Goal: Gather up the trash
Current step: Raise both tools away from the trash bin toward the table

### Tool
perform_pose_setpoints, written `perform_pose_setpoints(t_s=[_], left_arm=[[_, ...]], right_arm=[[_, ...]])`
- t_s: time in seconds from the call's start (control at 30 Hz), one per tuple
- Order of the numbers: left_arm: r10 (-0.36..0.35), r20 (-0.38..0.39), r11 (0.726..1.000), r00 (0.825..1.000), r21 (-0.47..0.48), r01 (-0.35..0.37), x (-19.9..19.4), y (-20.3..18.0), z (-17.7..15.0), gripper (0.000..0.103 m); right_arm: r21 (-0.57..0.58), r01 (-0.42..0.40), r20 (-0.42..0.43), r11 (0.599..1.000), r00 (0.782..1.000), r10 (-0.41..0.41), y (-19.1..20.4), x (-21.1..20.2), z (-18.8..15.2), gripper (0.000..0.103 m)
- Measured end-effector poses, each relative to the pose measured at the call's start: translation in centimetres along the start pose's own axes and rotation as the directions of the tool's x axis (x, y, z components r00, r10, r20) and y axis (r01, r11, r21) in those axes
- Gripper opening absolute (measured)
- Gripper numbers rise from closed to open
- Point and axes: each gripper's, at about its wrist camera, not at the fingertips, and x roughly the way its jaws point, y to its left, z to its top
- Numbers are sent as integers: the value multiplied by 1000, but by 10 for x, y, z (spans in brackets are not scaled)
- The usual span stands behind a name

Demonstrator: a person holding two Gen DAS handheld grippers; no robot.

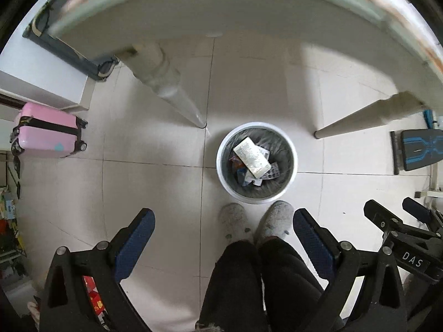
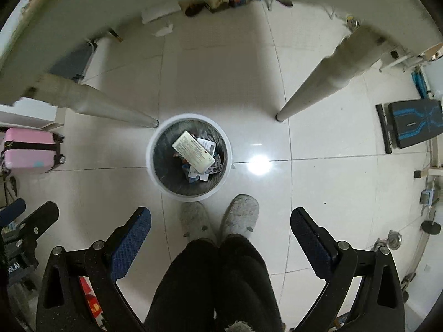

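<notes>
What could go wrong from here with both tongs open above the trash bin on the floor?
The cream box lies tilted across the other litter in the trash bin, so later pieces may land on it rather than settle low. The table leg ends right by the bin's rim, leaving little room on that side. Left tongs and right tongs hold nothing, so any trash still needs fetching.

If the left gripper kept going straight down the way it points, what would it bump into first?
Probably the bare floor tiles, just left of the trash bin. The left gripper is open, empty and aimed down. Nothing shows between, though depth is hard to judge.
</notes>
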Motion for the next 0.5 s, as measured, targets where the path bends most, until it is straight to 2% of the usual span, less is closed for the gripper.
perform_pose_setpoints(t_s=[0.17,0.27,0.37,0.5], left_arm=[[-17,30,1000,999,4,17,-57,6,-2,102],[-11,52,1000,999,-9,12,-92,14,3,102],[-9,102,999,995,-31,12,-123,17,18,102],[3,205,999,979,-49,7,-162,13,58,102]], right_arm=[[-25,-15,18,1000,1000,15,9,-76,-11,102],[-7,-52,16,999,999,52,14,-118,-12,102],[30,-98,39,995,995,96,15,-156,-4,102],[72,-139,109,988,985,130,16,-205,27,102]])
